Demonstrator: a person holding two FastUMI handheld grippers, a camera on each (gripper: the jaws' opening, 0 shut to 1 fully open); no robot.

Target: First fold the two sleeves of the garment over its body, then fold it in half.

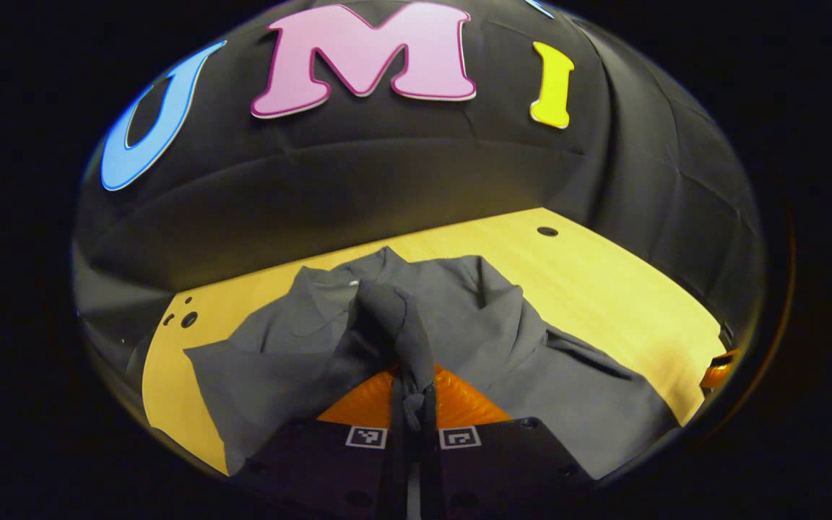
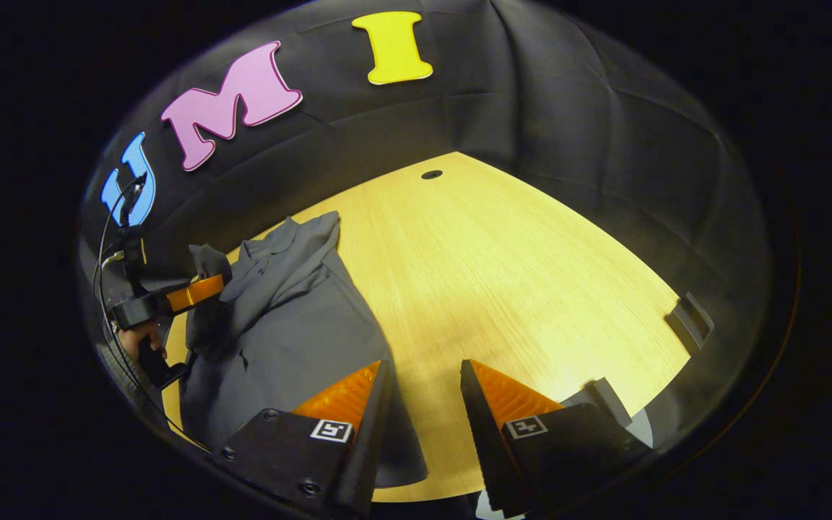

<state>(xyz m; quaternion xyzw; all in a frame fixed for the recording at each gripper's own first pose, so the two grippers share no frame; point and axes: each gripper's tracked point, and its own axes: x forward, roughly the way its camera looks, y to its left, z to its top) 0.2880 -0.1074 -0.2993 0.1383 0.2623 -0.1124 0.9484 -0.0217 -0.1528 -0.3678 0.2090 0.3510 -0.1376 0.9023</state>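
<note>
While my left claw (image 1: 412,404) stands pinched together on a fold of the grey garment (image 1: 300,347), I see the cloth rise in a bunched ridge straight ahead of its fingers. To either side of that claw the garment spreads flat over the wooden counter (image 1: 604,289), one part reaching off to its left, a wider part to its right. Beyond the ridge the collar end lies toward the booth wall.

From the right gripper view, my right claw (image 2: 423,390) hangs open above the counter (image 2: 503,274), its fingers well apart with bare wood between them. Its left finger (image 2: 347,397) hovers over the garment's (image 2: 293,318) near edge; whether it touches the cloth I cannot tell. Farther off to this claw's left, the left claw (image 2: 203,289) shows held by a hand (image 2: 143,336), lifting a piece of the garment off the counter. Two small dark blocks (image 2: 689,321) sit on the counter to the right claw's right.
</note>
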